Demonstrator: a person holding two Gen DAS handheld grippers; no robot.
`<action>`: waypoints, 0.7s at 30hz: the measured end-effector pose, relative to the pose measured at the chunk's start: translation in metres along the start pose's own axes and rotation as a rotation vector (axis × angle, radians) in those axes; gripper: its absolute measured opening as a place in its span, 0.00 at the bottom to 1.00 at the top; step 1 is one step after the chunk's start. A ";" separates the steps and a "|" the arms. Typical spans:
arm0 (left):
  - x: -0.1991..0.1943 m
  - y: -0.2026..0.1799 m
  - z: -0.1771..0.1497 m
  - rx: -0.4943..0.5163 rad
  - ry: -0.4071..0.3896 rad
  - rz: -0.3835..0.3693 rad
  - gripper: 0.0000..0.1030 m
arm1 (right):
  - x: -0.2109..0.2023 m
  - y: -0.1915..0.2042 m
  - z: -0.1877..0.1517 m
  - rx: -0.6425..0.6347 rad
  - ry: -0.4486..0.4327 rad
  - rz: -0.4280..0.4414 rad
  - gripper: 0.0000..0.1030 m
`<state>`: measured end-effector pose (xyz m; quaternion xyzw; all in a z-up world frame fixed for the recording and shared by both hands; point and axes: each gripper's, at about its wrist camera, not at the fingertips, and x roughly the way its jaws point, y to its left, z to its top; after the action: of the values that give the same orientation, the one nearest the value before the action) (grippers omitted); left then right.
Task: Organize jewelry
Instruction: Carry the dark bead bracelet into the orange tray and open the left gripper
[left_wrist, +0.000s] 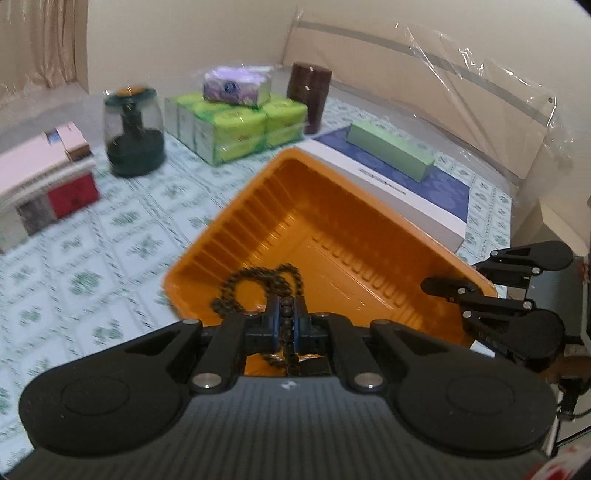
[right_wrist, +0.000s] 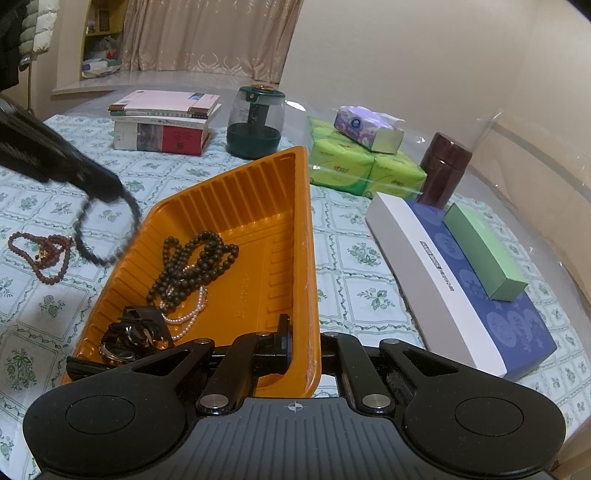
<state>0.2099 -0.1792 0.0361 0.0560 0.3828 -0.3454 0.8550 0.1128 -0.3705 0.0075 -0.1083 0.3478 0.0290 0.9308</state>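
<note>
stacked books (right_wrist: 162, 122), tissue packs (right_wrist: 354, 162), brown canister (right_wrist: 443, 170)

Glossy plastic, matt beads, printed cloth

The orange tray (right_wrist: 236, 206) looks like glossy ribbed plastic; the dark bead necklace (right_wrist: 195, 258) is matt, the small pearl strand (right_wrist: 188, 317) shiny. The surface (right_wrist: 351, 280) wears a floral-printed cloth. Each tool (right_wrist: 303, 347) is matt black plastic with bright metal pins.

In the left wrist view the books (left_wrist: 44, 177) are blurred and cut off by the left edge. The left hand-held gripper (left_wrist: 286, 325) hides part of the dark bead strand (left_wrist: 255, 284). In the right wrist view the right hand-held gripper (right_wrist: 303, 343) hides the orange tray's (right_wrist: 229, 206) near corner.
</note>
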 end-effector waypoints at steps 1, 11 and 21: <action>0.005 -0.002 0.000 -0.001 0.008 -0.004 0.06 | 0.000 0.000 0.000 0.001 0.001 0.000 0.05; 0.020 -0.008 0.004 -0.050 -0.007 -0.037 0.25 | 0.000 -0.001 0.000 0.011 -0.001 0.000 0.05; -0.037 0.070 -0.011 -0.153 -0.072 0.115 0.27 | -0.001 -0.002 0.000 0.013 -0.006 0.000 0.05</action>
<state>0.2303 -0.1023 0.0422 -0.0001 0.3733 -0.2675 0.8883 0.1124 -0.3723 0.0083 -0.1025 0.3453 0.0269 0.9325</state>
